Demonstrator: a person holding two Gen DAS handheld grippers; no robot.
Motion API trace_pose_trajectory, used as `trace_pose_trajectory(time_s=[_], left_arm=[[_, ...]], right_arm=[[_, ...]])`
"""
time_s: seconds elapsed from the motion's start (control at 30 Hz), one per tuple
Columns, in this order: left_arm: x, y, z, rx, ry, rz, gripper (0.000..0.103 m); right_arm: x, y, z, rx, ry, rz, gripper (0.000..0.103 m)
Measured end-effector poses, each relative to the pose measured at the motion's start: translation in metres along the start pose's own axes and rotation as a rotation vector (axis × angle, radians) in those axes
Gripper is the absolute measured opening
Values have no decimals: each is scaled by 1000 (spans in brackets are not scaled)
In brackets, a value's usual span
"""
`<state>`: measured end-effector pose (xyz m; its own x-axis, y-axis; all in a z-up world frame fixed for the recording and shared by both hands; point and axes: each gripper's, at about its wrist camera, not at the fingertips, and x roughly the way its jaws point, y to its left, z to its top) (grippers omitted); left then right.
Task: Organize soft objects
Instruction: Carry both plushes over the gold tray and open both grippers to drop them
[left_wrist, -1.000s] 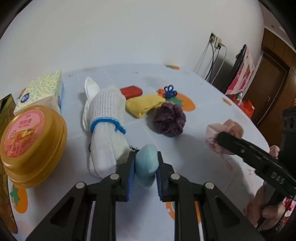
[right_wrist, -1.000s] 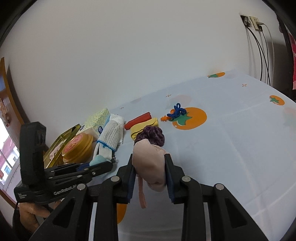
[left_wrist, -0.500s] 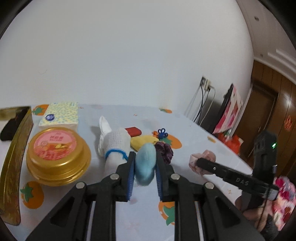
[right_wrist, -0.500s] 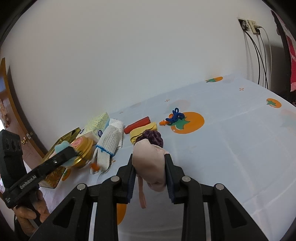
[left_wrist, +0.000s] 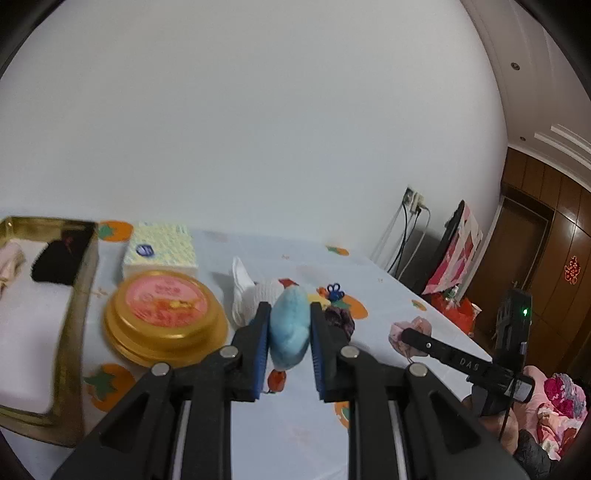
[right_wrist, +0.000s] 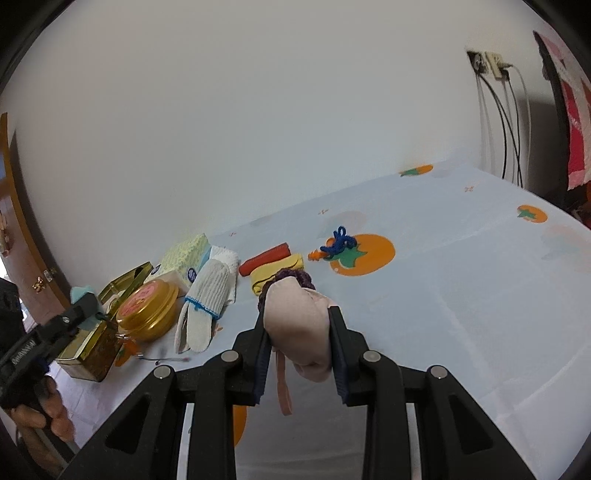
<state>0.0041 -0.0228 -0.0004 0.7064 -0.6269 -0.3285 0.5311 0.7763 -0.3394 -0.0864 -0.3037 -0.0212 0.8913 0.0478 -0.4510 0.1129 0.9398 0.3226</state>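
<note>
My left gripper (left_wrist: 289, 325) is shut on a light blue plush toy (left_wrist: 289, 328) and holds it above the table, right of an open gold tin (left_wrist: 79, 295); it also shows at the left of the right wrist view (right_wrist: 83, 301). My right gripper (right_wrist: 297, 332) is shut on a pink cloth pouch (right_wrist: 299, 328) with a hanging strap, held above the table. A white knit glove (right_wrist: 207, 295), a yellow cloth (right_wrist: 277, 271), a purple knit ball (right_wrist: 295, 275) and a blue yarn bow (right_wrist: 338, 243) lie on the tablecloth.
A round gold tin with a pink lid (left_wrist: 162, 314) and a tissue pack (left_wrist: 160, 251) stand beside the open tin, which holds dark and pink items. A red bar (right_wrist: 264, 254) lies by the yellow cloth. Cables (right_wrist: 498, 122) hang on the wall.
My left gripper has lifted and swung left with the blue toy, bringing the open gold tin into view. My right gripper has stayed almost still with the pink pouch.
</note>
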Motion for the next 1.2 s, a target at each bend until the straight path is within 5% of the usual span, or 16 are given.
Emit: trace_pose_trajectory(time_s=[0.4, 1.2], left_arm=[[-34, 10, 15, 49, -79, 80, 19], [-94, 68, 39, -5, -204, 236, 19]], right_arm=[[8, 60, -9, -42, 19, 92, 31], [20, 218, -1, -246, -20, 342, 31]])
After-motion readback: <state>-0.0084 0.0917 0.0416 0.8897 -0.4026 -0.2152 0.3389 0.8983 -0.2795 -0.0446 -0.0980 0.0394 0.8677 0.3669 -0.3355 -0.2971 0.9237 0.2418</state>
